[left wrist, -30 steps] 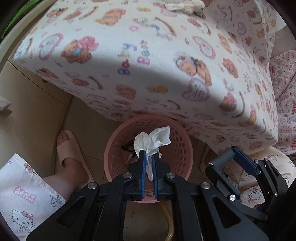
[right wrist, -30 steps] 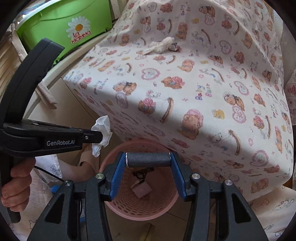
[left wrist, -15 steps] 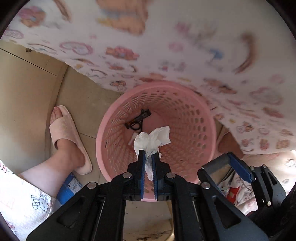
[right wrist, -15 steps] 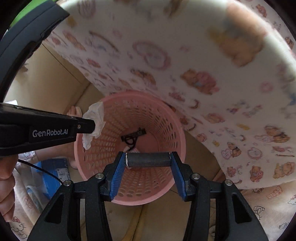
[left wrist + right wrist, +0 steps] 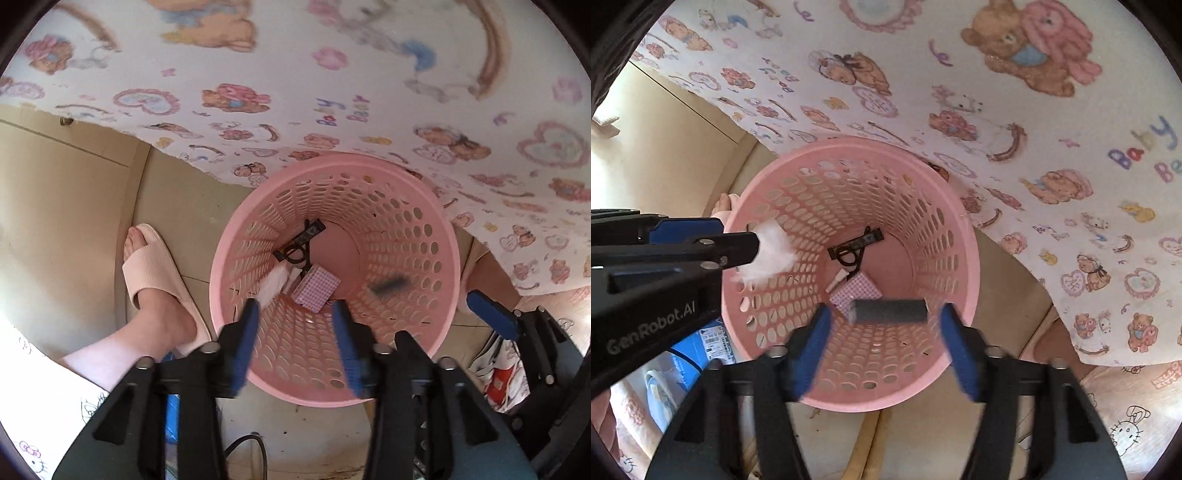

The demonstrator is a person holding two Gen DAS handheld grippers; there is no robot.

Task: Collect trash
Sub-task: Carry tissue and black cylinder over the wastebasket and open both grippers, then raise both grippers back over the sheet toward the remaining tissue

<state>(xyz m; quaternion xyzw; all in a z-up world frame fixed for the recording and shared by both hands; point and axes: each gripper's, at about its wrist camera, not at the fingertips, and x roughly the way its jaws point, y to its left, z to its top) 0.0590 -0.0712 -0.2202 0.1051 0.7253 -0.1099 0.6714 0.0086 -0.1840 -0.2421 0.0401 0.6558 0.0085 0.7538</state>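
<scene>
A pink perforated basket (image 5: 454, 258) (image 5: 971, 258) stands on the floor right below both grippers. My left gripper (image 5: 295, 317) points down over it, its jaws opening with nothing pressed between them. A white tissue (image 5: 275, 284) (image 5: 768, 251) hangs loose just off its tips, inside the basket. My right gripper (image 5: 884, 328) is opening too. A grey cylinder (image 5: 890, 310) (image 5: 388, 284) lies blurred between its fingers with a gap on each side. On the basket's bottom lie a black item (image 5: 299, 243) and a pink checked packet (image 5: 317, 288).
A bed with a bear-print sheet (image 5: 295, 74) overhangs the basket's far side. A person's foot in a pink slipper (image 5: 155, 273) stands left of the basket, and another foot (image 5: 480, 266) is at its right. A blue packet (image 5: 701, 347) lies on the tiled floor.
Both grippers came down from bed height to just over the basket. The left let go of the tissue and the right let go of the grey cylinder; both sets of jaws widened.
</scene>
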